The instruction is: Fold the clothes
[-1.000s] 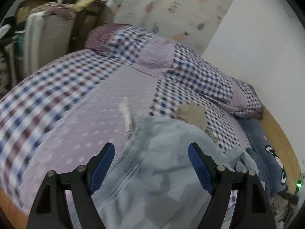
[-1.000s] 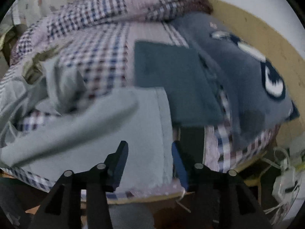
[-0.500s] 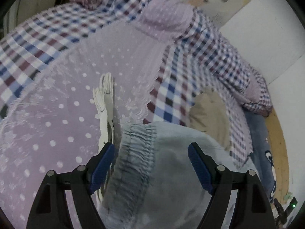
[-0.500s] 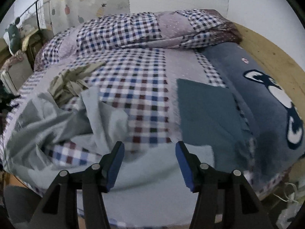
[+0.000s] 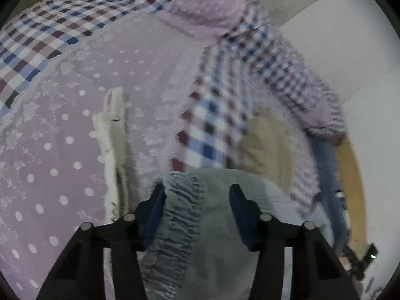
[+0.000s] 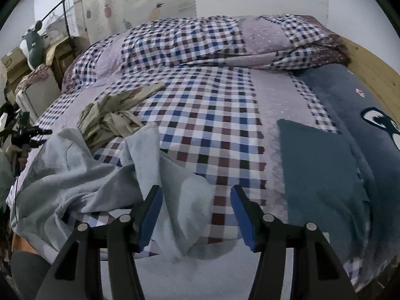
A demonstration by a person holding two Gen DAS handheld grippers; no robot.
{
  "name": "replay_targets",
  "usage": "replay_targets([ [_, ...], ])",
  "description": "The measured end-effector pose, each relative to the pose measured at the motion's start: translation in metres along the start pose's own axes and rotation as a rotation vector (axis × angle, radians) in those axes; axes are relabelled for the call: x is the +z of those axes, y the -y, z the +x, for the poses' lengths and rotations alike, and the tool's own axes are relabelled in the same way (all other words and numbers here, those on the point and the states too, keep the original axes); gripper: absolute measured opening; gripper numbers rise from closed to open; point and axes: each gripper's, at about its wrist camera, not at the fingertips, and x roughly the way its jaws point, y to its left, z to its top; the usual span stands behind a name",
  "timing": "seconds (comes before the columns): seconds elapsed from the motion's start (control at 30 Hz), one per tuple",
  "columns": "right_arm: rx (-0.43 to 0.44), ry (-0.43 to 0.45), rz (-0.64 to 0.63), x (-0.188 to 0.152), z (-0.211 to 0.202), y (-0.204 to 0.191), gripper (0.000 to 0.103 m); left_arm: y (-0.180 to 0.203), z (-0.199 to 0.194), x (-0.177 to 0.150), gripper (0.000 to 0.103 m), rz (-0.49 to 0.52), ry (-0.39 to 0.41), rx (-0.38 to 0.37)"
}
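Light grey-blue trousers lie crumpled on the bed. In the left wrist view their gathered elastic waistband lies between the open fingers of my left gripper, close to the left finger. In the right wrist view a trouser leg runs between the open fingers of my right gripper, with the rest of the trousers bunched to the left. Neither gripper is closed on the cloth. A crumpled beige garment lies further back; it also shows in the left wrist view.
The bed has a checked and lilac dotted quilt. A folded dark teal garment lies on the right beside a navy bear blanket. A white lace strip lies on the quilt. A wooden bed frame and walls are behind.
My left gripper has moved closer over the waistband and its fingers have narrowed. My right gripper has risen and tilted up from the bed edge; the trouser leg now runs between its fingers.
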Motion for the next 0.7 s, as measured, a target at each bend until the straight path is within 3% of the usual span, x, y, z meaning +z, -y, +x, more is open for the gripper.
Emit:
replay_targets([
  [0.3, 0.028, 0.008, 0.036, -0.005, 0.009, 0.005, 0.06, 0.003, 0.058, 0.009, 0.053, 0.028, -0.14, 0.113],
  [0.37, 0.037, 0.001, 0.022, -0.002, 0.012, 0.001, 0.06, 0.003, 0.066, 0.012, 0.029, -0.004, -0.137, 0.154],
  [0.47, 0.051, -0.009, -0.001, 0.003, 0.017, -0.004, 0.06, -0.002, 0.06, 0.012, 0.014, -0.054, -0.086, 0.137],
  [0.7, 0.083, -0.032, -0.054, 0.014, 0.029, -0.016, 0.06, -0.011, -0.003, 0.016, 0.009, -0.167, 0.188, 0.066],
])
